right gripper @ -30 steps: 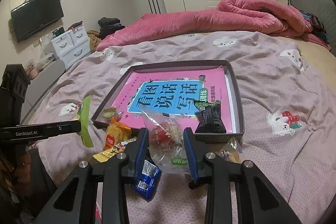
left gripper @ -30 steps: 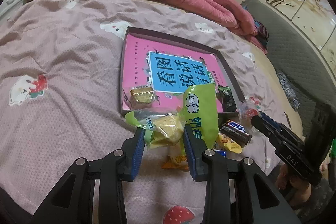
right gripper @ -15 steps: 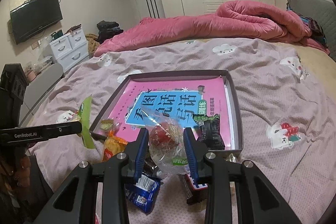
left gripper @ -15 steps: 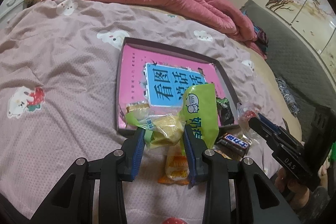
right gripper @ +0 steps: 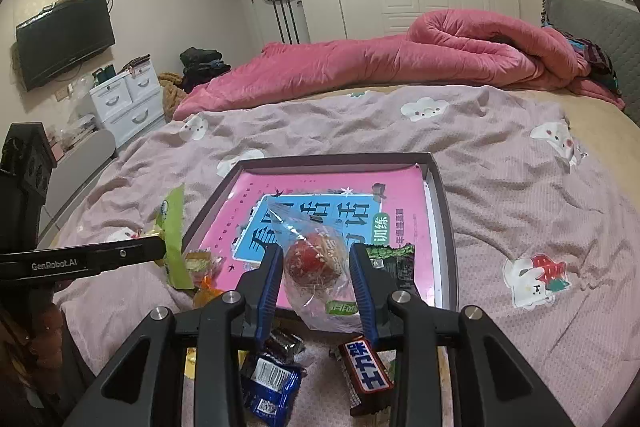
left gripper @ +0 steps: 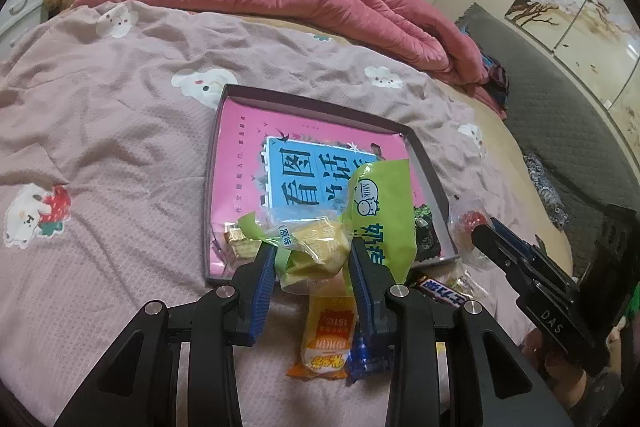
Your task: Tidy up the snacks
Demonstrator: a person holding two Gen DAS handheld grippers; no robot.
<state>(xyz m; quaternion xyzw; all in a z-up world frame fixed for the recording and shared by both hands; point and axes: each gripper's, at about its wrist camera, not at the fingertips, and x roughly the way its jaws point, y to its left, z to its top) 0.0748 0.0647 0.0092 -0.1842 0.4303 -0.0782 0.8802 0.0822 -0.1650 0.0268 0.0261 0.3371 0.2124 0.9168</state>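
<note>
My left gripper (left gripper: 313,259) is shut on a green-and-clear packet with a yellow cake (left gripper: 316,247), held above the near edge of the dark tray (left gripper: 214,163). The tray has a pink book cover inside (left gripper: 248,147). My right gripper (right gripper: 316,267) is shut on a clear packet with a red round snack (right gripper: 310,261), also held over the tray's (right gripper: 442,211) near edge. A gold-wrapped sweet (left gripper: 240,241) and a dark green packet (right gripper: 394,265) lie in the tray. Each gripper shows in the other's view: the right (left gripper: 486,231), the left (right gripper: 160,249).
Loose snacks lie on the bed before the tray: an orange packet (left gripper: 328,343), a Snickers bar (right gripper: 366,373), a blue packet (right gripper: 270,389). A rolled pink duvet (right gripper: 400,63) lies at the far side. White drawers (right gripper: 128,103) and a TV (right gripper: 64,39) stand left.
Both grippers have risen and pulled back from the tray, each keeping its packet. More loose snacks below them have come into view.
</note>
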